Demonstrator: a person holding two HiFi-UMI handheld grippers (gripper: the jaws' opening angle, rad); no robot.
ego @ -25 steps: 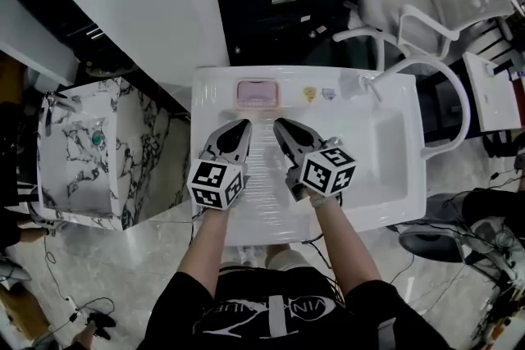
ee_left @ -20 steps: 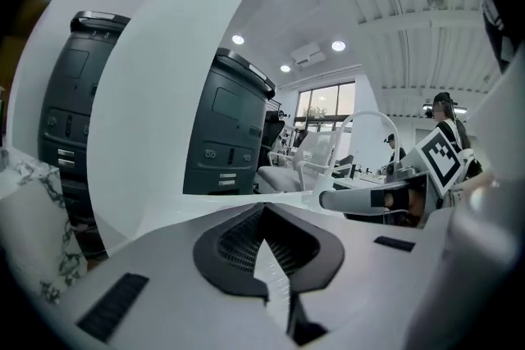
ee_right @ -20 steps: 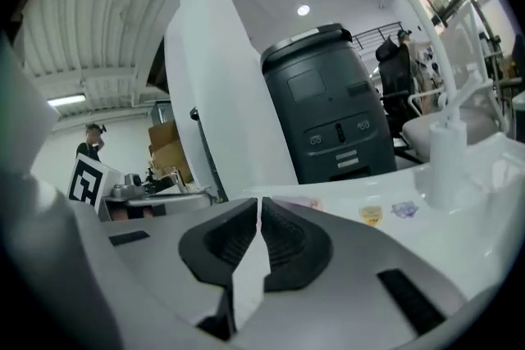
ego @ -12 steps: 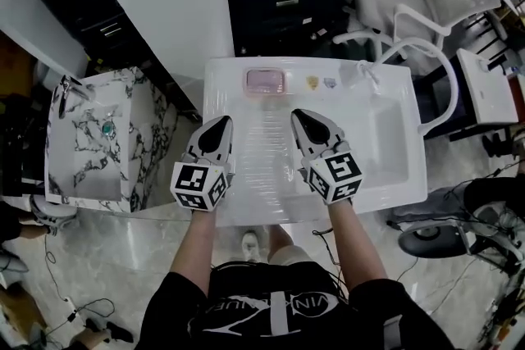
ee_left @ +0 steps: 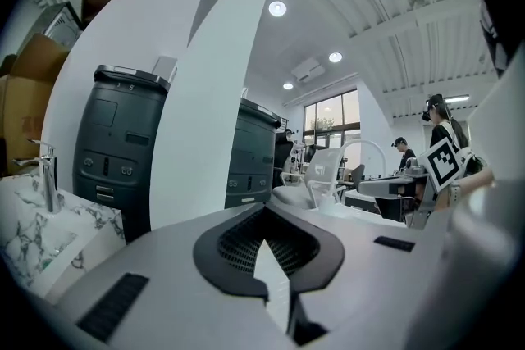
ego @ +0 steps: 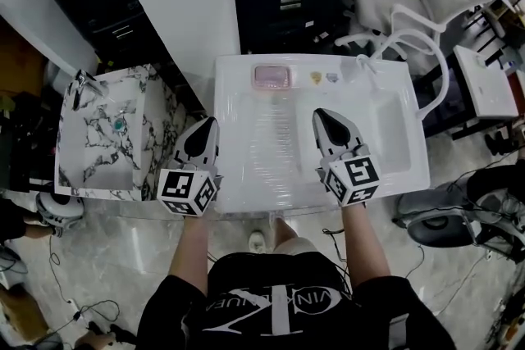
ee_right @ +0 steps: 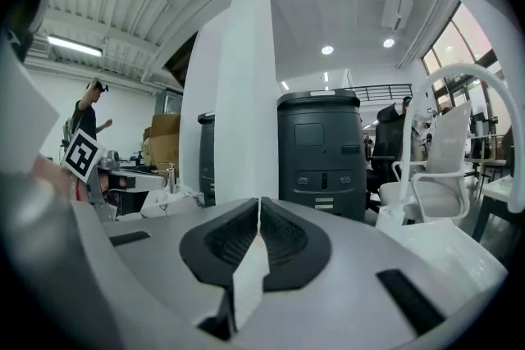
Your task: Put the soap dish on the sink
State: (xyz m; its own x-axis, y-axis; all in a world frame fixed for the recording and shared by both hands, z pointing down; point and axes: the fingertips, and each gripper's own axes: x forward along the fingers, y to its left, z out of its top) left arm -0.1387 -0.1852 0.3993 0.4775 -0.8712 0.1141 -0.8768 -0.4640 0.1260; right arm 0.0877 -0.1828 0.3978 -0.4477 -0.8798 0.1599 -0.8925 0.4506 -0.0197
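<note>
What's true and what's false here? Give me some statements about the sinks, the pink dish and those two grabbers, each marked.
The pink soap dish lies on the white sink's back ledge. True.
The right gripper holds the soap dish. False: its jaws are shut on nothing.
The left gripper is shut and empty. True.
The marble sink stands on the person's right. False: it stands on the left of the white sink.
</note>
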